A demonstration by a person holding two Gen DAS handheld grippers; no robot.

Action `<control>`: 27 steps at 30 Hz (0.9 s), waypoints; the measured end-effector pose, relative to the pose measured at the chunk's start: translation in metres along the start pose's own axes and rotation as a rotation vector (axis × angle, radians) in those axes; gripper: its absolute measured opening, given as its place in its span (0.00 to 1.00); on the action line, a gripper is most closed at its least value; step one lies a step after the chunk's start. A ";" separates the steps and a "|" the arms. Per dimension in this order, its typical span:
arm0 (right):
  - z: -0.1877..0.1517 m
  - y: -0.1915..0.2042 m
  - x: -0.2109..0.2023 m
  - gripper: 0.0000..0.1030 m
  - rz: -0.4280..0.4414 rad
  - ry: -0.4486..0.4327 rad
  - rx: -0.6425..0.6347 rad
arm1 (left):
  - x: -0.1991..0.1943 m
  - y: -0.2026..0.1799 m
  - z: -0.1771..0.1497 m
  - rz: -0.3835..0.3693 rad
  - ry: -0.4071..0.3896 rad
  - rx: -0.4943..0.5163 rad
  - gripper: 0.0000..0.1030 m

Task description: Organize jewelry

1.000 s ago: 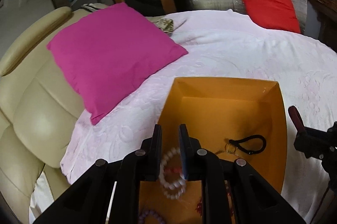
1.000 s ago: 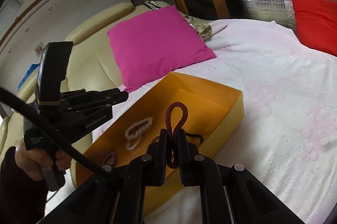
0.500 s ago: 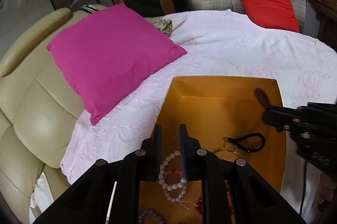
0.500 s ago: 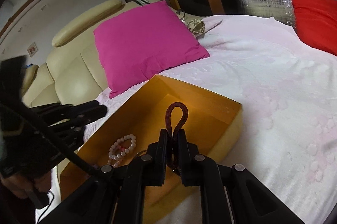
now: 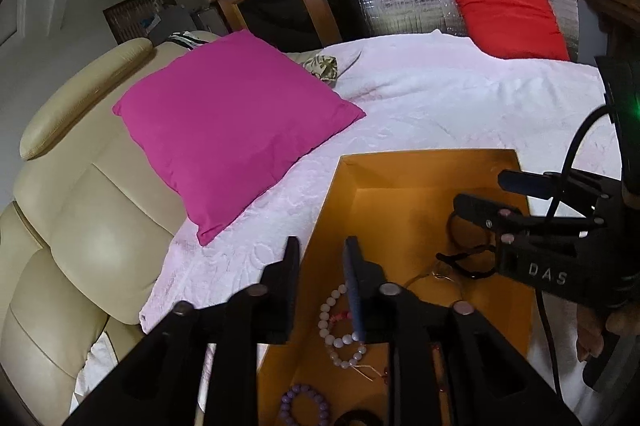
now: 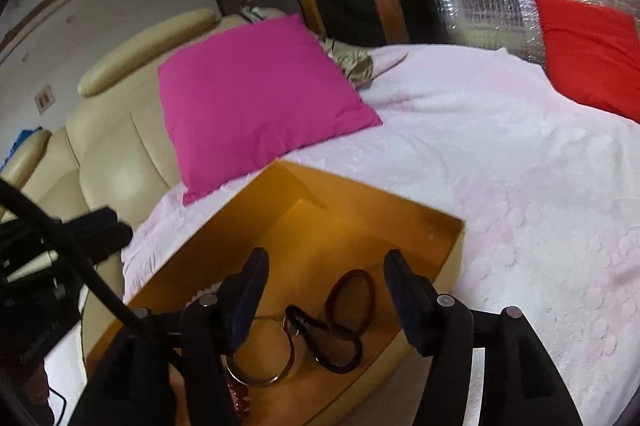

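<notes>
Step in hand: dropping pieces into the orange box (image 6: 448, 226), which sits on the bed (image 6: 520, 153) near its left edge, beside the pink pillow (image 5: 232, 117) and the cream headboard (image 5: 80, 193). I'd say both claws are at the moment of letting go.

Left claw (image 5: 322, 286): jaws a little apart, having just been opening. Nothing is pinched between them; the white bead bracelet (image 5: 340, 330) lies on the box floor below, partly hidden behind the right finger.

Near corner of the box, left side: a purple bead bracelet (image 5: 306, 400) lies flat, apart from the white one.

Right claw (image 6: 324, 298): jaws wide apart, having just been opening. The dark red coil band (image 6: 352, 300) lies loose on the box floor between the fingers, and neither one presses on it.

Right half of the box: a black strap (image 6: 340, 346) touches the red band, and a thin metal bangle (image 6: 260, 358) lies just beside it, partly under the claw's left finger.

Progress: several pieces already lie in the box; no loose jewelry shows on the bed.

Next move: I'd expect both claws to lift straight out without snagging strap or beads. Whether more pieces wait elsewhere, I cannot tell.
</notes>
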State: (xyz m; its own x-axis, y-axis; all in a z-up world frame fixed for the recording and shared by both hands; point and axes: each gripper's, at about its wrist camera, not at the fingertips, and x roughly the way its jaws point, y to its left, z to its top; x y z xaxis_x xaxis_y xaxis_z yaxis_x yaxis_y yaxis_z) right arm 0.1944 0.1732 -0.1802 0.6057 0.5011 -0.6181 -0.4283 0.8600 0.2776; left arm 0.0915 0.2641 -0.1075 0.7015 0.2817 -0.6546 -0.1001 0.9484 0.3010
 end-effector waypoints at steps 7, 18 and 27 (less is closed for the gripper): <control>0.007 -0.003 -0.025 0.62 0.013 -0.038 0.032 | -0.022 -0.001 -0.003 0.025 -0.030 -0.025 0.61; 0.000 -0.001 -0.074 0.62 -0.013 -0.012 0.030 | -0.073 -0.001 -0.006 0.015 -0.031 -0.098 0.74; -0.018 0.002 -0.153 0.65 -0.049 -0.014 -0.005 | -0.134 -0.005 -0.014 0.015 -0.052 -0.130 0.80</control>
State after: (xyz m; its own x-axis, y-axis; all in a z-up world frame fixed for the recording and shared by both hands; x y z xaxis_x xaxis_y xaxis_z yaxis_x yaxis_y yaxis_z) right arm 0.0885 0.0965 -0.0983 0.6355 0.4594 -0.6205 -0.4007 0.8832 0.2436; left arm -0.0122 0.2238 -0.0313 0.7346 0.2908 -0.6130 -0.1987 0.9561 0.2156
